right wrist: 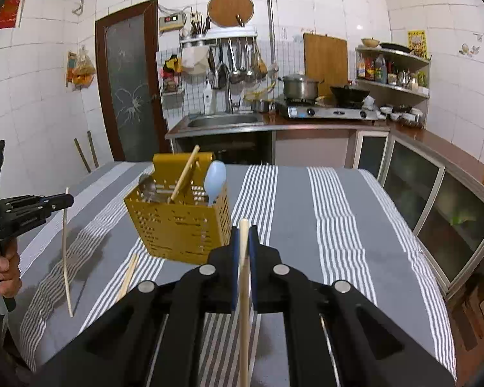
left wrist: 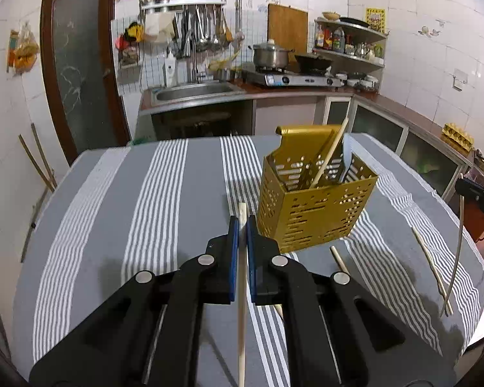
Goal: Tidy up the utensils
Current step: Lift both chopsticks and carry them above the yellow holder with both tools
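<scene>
A white-tiled kitchen is framing a table under a grey-and-white striped cloth [left wrist: 164, 193], on which a perforated yellow metal utensil caddy [left wrist: 313, 213] is standing. The left gripper [left wrist: 242, 225] is pinching a pale wooden chopstick [left wrist: 241, 306] upright; the caddy is sitting just ahead to its right. The right gripper [right wrist: 244, 235] is clamping a second pale chopstick [right wrist: 244, 290], the caddy lying ahead-left, similarly near. Another chopstick [left wrist: 430, 258] is lying loose on the cloth.

home kitchen, white tiled walls, steel sink [right wrist: 224, 119], gas stove [right wrist: 330, 111] with pot [right wrist: 300, 87] and wok, ladles [right wrist: 238, 61] hanging from rack, sauce bottles on corner shelf [right wrist: 392, 69]
</scene>
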### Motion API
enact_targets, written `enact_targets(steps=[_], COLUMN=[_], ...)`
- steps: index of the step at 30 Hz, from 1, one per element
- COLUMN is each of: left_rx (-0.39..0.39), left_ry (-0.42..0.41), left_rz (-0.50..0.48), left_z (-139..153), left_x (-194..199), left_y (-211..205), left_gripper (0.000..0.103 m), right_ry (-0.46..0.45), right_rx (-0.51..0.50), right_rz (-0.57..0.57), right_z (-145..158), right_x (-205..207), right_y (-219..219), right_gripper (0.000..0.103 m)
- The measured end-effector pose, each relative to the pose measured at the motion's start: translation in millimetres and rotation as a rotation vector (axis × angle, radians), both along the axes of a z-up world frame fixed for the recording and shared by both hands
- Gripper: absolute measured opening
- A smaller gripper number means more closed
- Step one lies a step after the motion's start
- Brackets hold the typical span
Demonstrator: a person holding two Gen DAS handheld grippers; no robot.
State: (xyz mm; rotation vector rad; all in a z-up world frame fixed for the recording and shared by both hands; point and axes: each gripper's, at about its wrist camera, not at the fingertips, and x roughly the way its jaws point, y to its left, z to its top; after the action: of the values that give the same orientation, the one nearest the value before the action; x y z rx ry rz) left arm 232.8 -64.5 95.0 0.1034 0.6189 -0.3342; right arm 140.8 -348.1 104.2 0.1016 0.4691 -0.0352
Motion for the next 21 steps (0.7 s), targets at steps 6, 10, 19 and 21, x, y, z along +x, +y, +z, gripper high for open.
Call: enact_targets(steps=[6,10,19,21], left_rx=[-0.003,-0.011,-0.023,-0.025], left_ry=[-0.057,-0.08,-0.097,-0.097], left_rz=[-0.019,-0.028,-0.028,-0.029], left_z=[19,28,37,37], left_x=[-20,-28,-32,-31], left_y=[-3,-3,2,2], left_gripper=[0.004,0.004,0.004,0.004], right_ry=[-0.054,-0.093,-0.124,-0.123], right_rx=[-0.001,-0.001,0.0,0.005], right_rz=[-0.017,-0.019,-0.027,-0.021], right_z=[14,25,33,32], right_x=[-9,-16,-20,-19], right_y=[1,3,5,4], right_gripper=[0.006,0.006,0.006,0.006])
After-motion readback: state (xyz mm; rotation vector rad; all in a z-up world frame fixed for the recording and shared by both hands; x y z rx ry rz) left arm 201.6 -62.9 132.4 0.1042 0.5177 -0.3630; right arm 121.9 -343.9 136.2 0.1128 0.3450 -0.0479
